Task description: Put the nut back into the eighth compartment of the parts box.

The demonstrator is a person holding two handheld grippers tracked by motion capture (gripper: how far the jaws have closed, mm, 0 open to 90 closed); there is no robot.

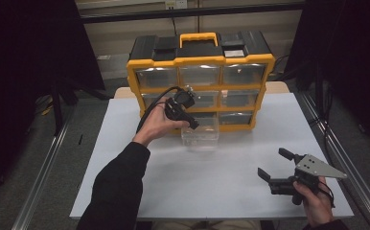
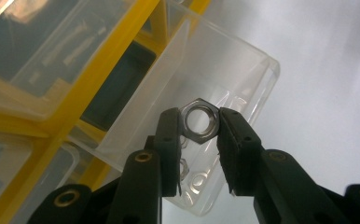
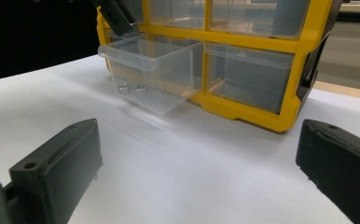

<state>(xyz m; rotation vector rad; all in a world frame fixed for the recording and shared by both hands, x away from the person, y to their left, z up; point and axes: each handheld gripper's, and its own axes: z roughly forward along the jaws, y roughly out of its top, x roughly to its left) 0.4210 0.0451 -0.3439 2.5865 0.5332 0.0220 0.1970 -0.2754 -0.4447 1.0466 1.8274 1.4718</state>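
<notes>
**Hex nut held over the pulled-out drawer**

White table [image 1: 221,182], set lengthwise away from the person. At its far edge stands a yellow-and-black organizer cabinet [image 1: 201,60] with a yellow carry handle and three rows of clear drawers. Bottom row, middle position: one clear drawer [image 1: 201,135] pulled well forward, front end dipping toward the tabletop. Right gripper view shows the same drawer [image 3: 152,74] jutting out at a downward tilt, a few small metal pieces lying on its floor; what they are is too blurred to tell.

Left hand [image 1: 156,127] raised, holding the left gripper [image 1: 192,124] just above the drawer's near-left corner, cable looping back over the wrist. Right hand [image 1: 315,203] rests low at the table's near right corner, well apart from the cabinet, with the right gripper [image 1: 275,165] pointing left; jaws spread wide, nothing between them, grey three-cornered plate on top.

Left gripper view: left gripper [image 2: 199,135] clamped on a metal hex nut [image 2: 198,119], jaw pads pressing two opposite flats, bore facing the camera. The nut hangs over the open drawer [image 2: 243,60].
</notes>
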